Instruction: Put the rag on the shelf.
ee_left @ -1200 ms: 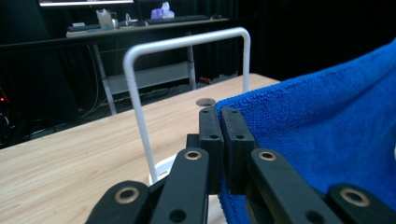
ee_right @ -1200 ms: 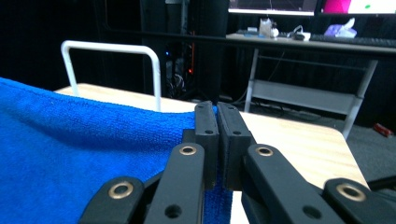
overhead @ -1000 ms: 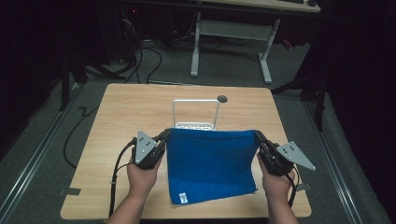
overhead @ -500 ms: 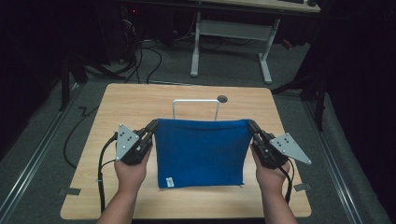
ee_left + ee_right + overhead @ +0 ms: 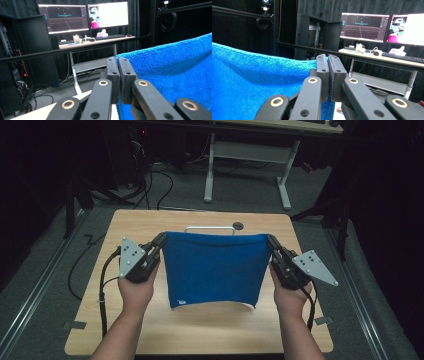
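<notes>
The left gripper and right gripper each clamp a top corner of the blue towel. The towel hangs stretched between them above the table, just in front of a white wire rack.

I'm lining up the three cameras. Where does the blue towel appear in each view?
High view: blue towel at centre, hanging between both hand-held grippers.
Left gripper view: fills the right side, its corner between the jaws.
Right gripper view: fills the left side, its corner between the jaws.
Shared landmark: the towel's stretched top edge.
</notes>
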The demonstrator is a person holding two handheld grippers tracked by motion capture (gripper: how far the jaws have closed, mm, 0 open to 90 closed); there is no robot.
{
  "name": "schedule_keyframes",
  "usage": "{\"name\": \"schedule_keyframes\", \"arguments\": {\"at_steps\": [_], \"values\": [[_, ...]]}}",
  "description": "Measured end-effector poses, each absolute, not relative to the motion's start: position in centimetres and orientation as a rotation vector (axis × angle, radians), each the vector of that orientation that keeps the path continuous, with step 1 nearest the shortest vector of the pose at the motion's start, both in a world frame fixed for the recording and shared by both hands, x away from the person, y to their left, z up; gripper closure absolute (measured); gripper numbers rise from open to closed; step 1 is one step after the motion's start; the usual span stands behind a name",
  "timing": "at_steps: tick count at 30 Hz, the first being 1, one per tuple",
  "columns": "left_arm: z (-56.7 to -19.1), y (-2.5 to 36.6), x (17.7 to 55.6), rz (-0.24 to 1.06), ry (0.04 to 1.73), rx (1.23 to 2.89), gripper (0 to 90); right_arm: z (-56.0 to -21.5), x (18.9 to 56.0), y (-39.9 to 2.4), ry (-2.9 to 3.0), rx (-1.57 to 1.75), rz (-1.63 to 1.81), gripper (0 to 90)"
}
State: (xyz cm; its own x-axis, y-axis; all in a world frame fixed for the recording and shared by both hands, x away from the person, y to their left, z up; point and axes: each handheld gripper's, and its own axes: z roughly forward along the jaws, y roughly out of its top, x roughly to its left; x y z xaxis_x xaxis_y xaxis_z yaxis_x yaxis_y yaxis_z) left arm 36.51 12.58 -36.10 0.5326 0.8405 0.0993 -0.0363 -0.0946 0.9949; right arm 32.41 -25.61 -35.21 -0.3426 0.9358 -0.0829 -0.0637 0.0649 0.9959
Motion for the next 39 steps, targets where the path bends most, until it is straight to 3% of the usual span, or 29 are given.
{"name": "schedule_keyframes", "arguments": {"at_steps": [18, 39], "values": [[-32.6, 12.2, 42.5, 0.944, 0.718, 1.515, 88.4, -32.4, 36.8, -25.4, 1.448, 0.936, 1.428, 88.2], [-30.8, 11.5, 49.4, 1.044, 0.716, 1.55, 88.4, -29.8, 44.9, -24.9, 1.48, 0.965, 1.315, 88.2]]}}
